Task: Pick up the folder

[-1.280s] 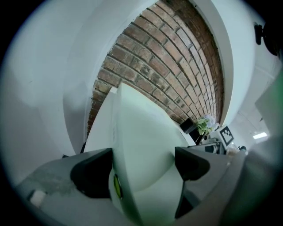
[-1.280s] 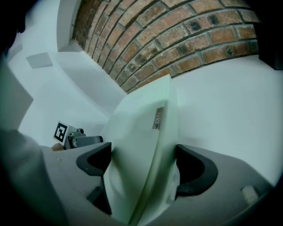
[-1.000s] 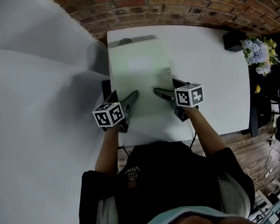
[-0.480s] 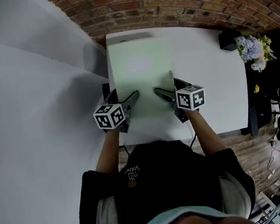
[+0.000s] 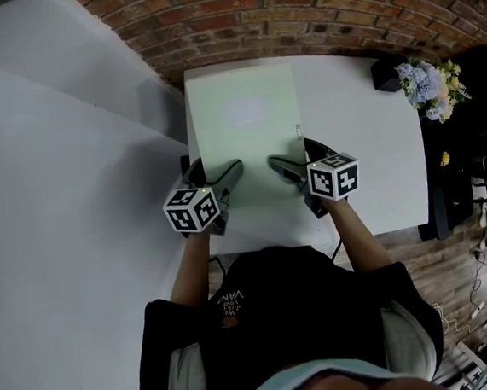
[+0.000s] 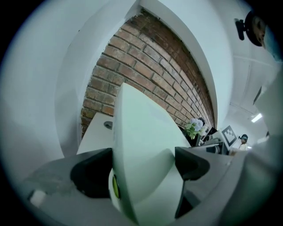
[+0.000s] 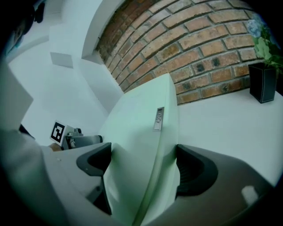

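Left gripper (image 5: 229,171) and right gripper (image 5: 276,163) each clamp the near edge of the pale green flat plastic folder (image 5: 245,121), which lies over the white rectangular table's (image 5: 359,144) left part.

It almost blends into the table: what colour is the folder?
The folder is pale mint green; the right gripper view shows it best.

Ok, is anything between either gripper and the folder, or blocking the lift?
Nothing visible stands in the way. The folder sits directly between the fingers of the left gripper and the right gripper, both closed on its near end, with no other object between them.
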A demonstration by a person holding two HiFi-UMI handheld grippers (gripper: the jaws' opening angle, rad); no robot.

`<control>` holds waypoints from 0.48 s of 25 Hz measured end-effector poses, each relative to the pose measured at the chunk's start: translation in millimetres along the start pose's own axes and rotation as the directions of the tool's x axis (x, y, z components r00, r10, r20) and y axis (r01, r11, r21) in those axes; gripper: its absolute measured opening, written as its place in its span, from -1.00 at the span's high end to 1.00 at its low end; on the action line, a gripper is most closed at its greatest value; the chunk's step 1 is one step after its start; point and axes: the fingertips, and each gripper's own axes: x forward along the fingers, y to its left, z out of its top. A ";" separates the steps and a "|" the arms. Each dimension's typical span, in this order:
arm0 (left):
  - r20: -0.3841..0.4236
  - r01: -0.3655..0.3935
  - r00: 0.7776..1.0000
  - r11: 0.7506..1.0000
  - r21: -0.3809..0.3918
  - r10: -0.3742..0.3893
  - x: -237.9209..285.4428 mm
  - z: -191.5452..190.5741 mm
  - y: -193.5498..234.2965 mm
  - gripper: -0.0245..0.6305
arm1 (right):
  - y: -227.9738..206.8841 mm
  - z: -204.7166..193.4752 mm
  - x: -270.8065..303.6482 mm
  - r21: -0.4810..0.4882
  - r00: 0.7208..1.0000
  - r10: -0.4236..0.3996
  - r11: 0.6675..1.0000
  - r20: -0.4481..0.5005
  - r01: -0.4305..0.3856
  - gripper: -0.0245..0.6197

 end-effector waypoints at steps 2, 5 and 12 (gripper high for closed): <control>0.009 0.000 1.000 1.000 0.008 0.000 -2.0 1.8 -5.5 -0.44 | 1.2 1.5 -5.6 -0.006 1.000 0.001 1.000 0.011 -0.001 -0.48; 0.028 0.001 1.000 1.000 0.017 -0.001 -5.8 4.6 -14.5 -0.44 | 3.3 4.6 -14.9 -0.021 1.000 -0.001 1.000 0.028 0.001 -0.48; 0.087 0.008 0.996 0.998 0.061 -0.013 -18.6 15.3 -39.3 -0.44 | 14.2 15.8 -41.3 -0.068 0.996 -0.003 0.998 0.088 0.008 -0.48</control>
